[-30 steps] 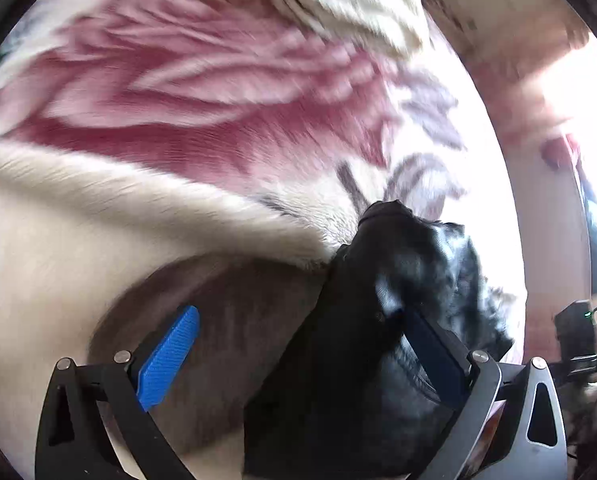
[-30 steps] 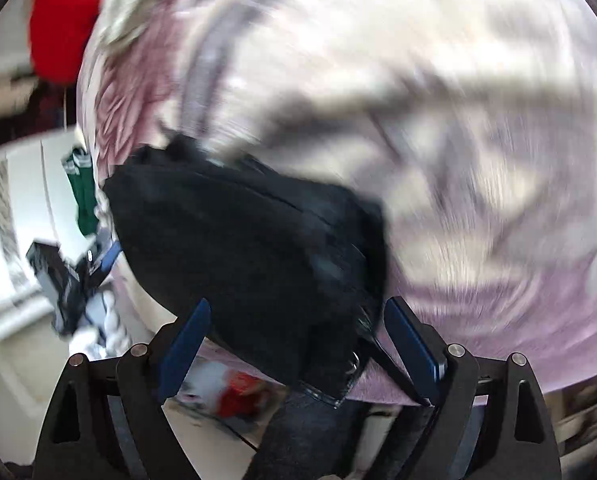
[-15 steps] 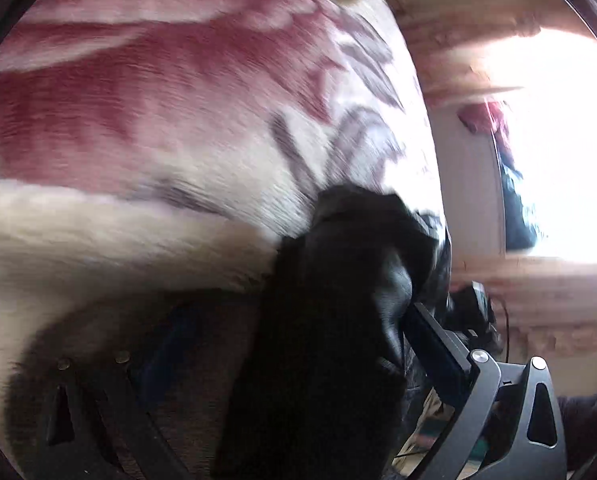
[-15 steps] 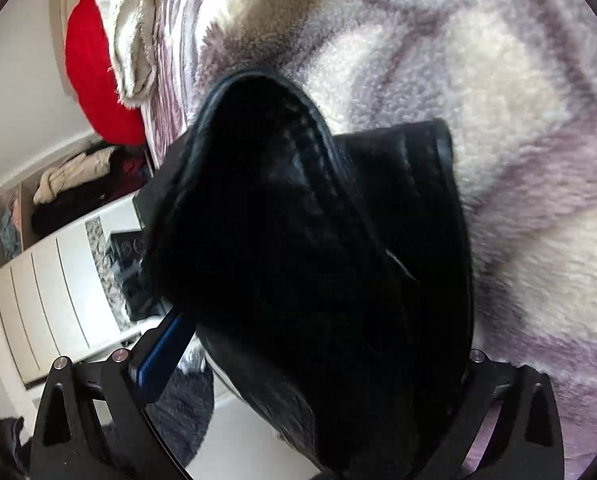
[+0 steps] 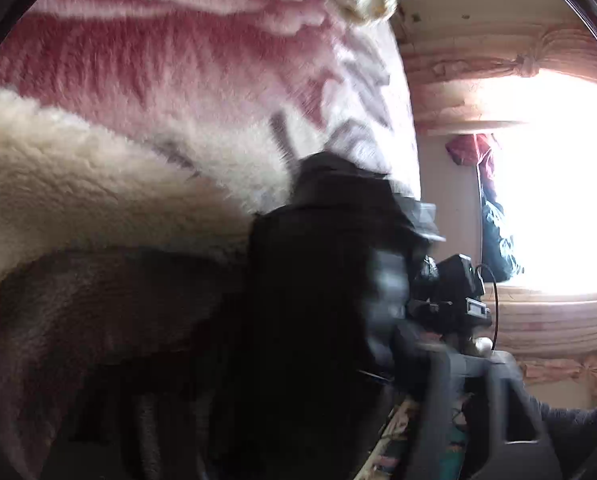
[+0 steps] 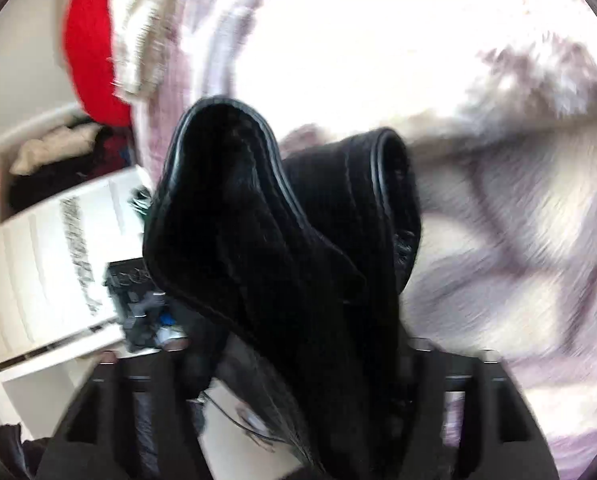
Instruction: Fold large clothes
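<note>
We are working over a bed covered by a plush fleece blanket (image 5: 146,92), rose-and-cream patterned in the left wrist view and pale mauve in the right wrist view, and the black garment (image 6: 282,248) hangs bunched between our two grippers, low over that blanket near the bed's edge. We judge the garment fairly heavy and thick: it has piped, stitched edges and a slight sheen like faux leather, so it should bend in soft rolls rather than crease sharply, and it may slide on smooth pads. The firm seamed edges or corners look the best places to hold. The left gripper (image 5: 318,392) is largely lost in blur and shadow; its jaws are closing with black fabric between them, but we cannot tell whether the pads press on it. The right gripper (image 6: 298,364) is closing too, with the garment filling the gap and draping over its frame; again the grip itself is hidden. Off the bed, a white cupboard (image 6: 46,264) holds piled clothes (image 6: 54,148) on its open shelf, and a red cushion (image 6: 86,52) lies at the bed's far end.
</note>
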Motion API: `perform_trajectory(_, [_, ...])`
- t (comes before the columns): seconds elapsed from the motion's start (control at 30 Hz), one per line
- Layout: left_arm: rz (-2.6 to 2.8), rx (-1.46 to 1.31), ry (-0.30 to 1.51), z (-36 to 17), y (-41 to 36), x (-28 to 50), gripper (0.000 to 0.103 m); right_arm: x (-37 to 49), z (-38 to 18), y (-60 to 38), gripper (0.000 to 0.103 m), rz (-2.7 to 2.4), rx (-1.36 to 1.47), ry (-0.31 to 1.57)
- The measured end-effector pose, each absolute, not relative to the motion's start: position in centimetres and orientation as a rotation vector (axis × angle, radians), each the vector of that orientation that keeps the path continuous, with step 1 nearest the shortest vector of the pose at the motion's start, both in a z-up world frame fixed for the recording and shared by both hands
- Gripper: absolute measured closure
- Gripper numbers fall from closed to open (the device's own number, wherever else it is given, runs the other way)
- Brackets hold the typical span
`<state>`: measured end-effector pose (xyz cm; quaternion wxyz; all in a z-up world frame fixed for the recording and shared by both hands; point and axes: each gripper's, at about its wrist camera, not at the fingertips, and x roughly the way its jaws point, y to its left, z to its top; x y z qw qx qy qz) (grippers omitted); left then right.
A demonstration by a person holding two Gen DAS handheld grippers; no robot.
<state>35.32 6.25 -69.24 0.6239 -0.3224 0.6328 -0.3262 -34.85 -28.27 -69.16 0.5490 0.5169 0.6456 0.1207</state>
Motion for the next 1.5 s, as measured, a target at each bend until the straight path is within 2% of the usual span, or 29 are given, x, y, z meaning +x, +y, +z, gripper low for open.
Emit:
perform_trajectory(0.1, [-0.793, -0.765, 1.443, -70.0, 6.5, 35.3, 0.022, -35.1, -69.7, -28.2, 0.025, 0.33, 1.239, 1.544])
perform_trajectory(0.13, [-0.797, -0.758, 1.434, -69.9, 6.2, 35.4, 0.025, -35.2, -69.9, -28.1, 0.025, 0.333, 1.239, 1.549])
perform_trajectory(0.17, [-0.804, -0.752, 1.421, -69.5, 5.9, 35.3, 0.048, -35.4, -70.1, -27.8, 0.025, 0.329, 1.244, 1.554])
perform_trajectory(0.23, [-0.792, -0.742, 1.405, -68.6, 5.6, 35.3, 0.058, -35.5, -70.3, -27.3, 0.027, 0.299, 1.267, 1.51])
perform_trajectory(0.27, [-0.778, -0.728, 1.394, -68.0, 5.5, 35.3, 0.062, -35.3, -70.3, -27.4, 0.041, 0.284, 1.282, 1.497])
perform_trajectory(0.3, [-0.762, -0.713, 1.385, -67.3, 5.5, 35.3, 0.064, -35.2, -70.2, -27.2, 0.05, 0.277, 1.322, 1.475])
perform_trajectory(0.37, [-0.751, -0.69, 1.366, -65.6, 5.5, 35.4, 0.067, -34.8, -69.0, -26.8, 0.058, 0.271, 1.341, 1.438])
perform_trajectory(0.47, [-0.752, -0.686, 1.339, -63.3, 5.7, 36.2, 0.067, -34.3, -66.4, -26.2, 0.062, 0.264, 1.33, 1.411])
perform_trajectory(0.67, [-0.739, -0.684, 1.241, -56.0, 7.2, 40.6, 0.067, -29.4, -57.8, -26.7, 0.062, 0.335, 1.264, 1.356])
perform_trajectory(0.9, [-0.702, -0.723, 1.095, -48.4, 9.4, 51.8, 0.067, -15.6, -49.0, -27.8, 0.062, 0.397, 1.144, 1.308])
perform_trajectory(1.0, [-0.686, -0.736, 1.042, -47.4, 10.4, 58.7, 0.067, -7.9, -46.4, -28.6, 0.062, 0.432, 1.092, 1.291])
perform_trajectory(1.17, [-0.649, -0.789, 1.022, -50.6, 11.6, 69.7, 0.066, 6.9, -46.3, -29.5, 0.063, 0.48, 1.011, 1.292])
perform_trajectory(1.37, [-0.563, -0.841, 1.152, -61.9, 11.7, 79.4, 0.062, 19.9, -54.1, -30.9, 0.063, 0.468, 0.947, 1.396])
perform_trajectory(1.4, [-0.559, -0.85, 1.176, -63.6, 11.8, 79.8, 0.06, 21.4, -55.9, -31.0, 0.063, 0.452, 0.939, 1.424])
perform_trajectory(1.43, [-0.555, -0.858, 1.186, -65.2, 12.0, 80.2, 0.054, 21.7, -57.7, -31.1, 0.063, 0.44, 0.926, 1.457])
perform_trajectory(1.5, [-0.594, -0.905, 1.169, -66.1, 12.7, 80.3, 0.046, 23.2, -60.5, -31.3, 0.062, 0.436, 0.926, 1.51])
